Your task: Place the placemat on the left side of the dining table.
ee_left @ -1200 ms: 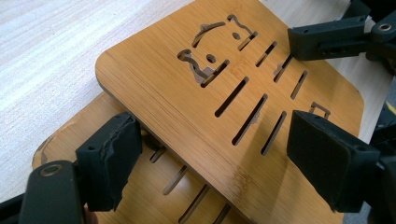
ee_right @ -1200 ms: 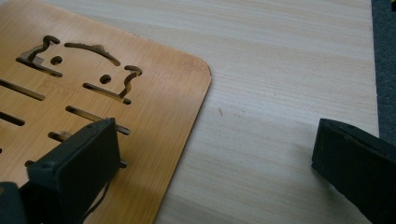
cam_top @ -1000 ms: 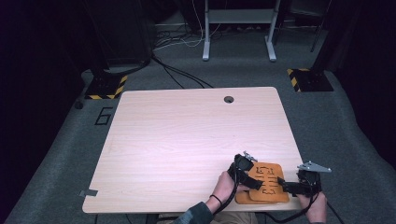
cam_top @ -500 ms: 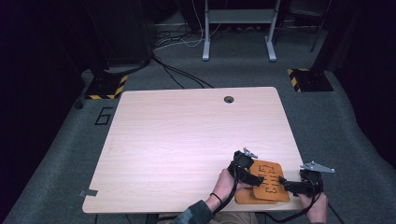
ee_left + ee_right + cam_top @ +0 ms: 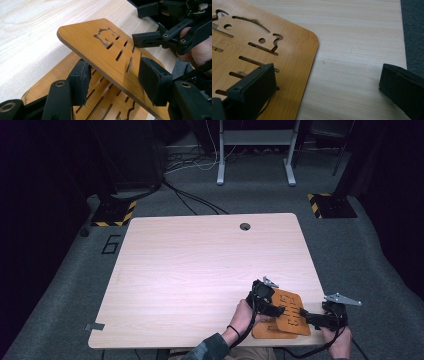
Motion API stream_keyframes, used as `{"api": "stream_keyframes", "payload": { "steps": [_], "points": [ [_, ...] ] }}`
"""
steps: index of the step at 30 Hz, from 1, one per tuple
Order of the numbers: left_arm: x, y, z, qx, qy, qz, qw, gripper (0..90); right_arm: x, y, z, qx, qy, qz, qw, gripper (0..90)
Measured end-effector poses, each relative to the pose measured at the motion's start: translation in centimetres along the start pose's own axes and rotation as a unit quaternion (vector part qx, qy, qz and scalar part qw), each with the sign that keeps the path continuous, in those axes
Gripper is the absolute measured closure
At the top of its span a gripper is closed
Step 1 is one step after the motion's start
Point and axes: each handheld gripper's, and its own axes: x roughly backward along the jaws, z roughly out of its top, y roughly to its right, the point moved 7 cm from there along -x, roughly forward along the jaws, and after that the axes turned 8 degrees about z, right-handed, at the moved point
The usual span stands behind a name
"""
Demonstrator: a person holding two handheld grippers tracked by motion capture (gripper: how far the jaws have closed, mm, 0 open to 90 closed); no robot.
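Note:
Two orange slotted bamboo boards lie stacked at the table's near right corner. The upper board (image 5: 292, 312) (image 5: 80, 37) is tilted up off the lower board (image 5: 270, 330) (image 5: 58, 67). My left gripper (image 5: 280, 310) (image 5: 112, 75) is open astride the upper board's edge, with one pad under it and the other above. My right gripper (image 5: 306, 316) (image 5: 327, 82) is open at the boards' right side. One of its jaws is over a slotted board (image 5: 294, 50), the other over bare table (image 5: 357, 37). It also appears across the upper board as the right gripper (image 5: 142, 25).
The light wooden table (image 5: 200, 265) has a round cable hole (image 5: 245, 226) near its far edge. Its right edge (image 5: 402, 32) runs close to my right gripper, with grey carpet beyond. A metal stand (image 5: 255, 150) and cables sit on the floor behind.
Almost nothing differs. My right gripper has edged slightly to the right; the boards and my left gripper stay in place.

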Motion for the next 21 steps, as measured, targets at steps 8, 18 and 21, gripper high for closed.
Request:
{"api": "stream_keyframes", "payload": {
  "steps": [8, 18, 21],
  "points": [
    [-0.47, 0.28, -0.11, 0.026, -0.001, -0.031, 0.9992, 49.6, 0.03, 0.08, 0.01, -0.004, 0.003, 0.001, 1.0000, 0.0],
    [-0.15, 0.67, 0.48, 0.038, 0.008, -0.056, 0.9977, 56.4, 0.13, 0.17, 0.01, -0.011, 0.007, 0.001, 0.9999, 0.0],
    [-0.14, 0.71, 0.66, 0.046, 0.010, -0.064, 0.9968, 59.2, 0.14, 0.29, 0.04, -0.010, 0.010, 0.000, 0.9999, 0.0]
  ]
}}
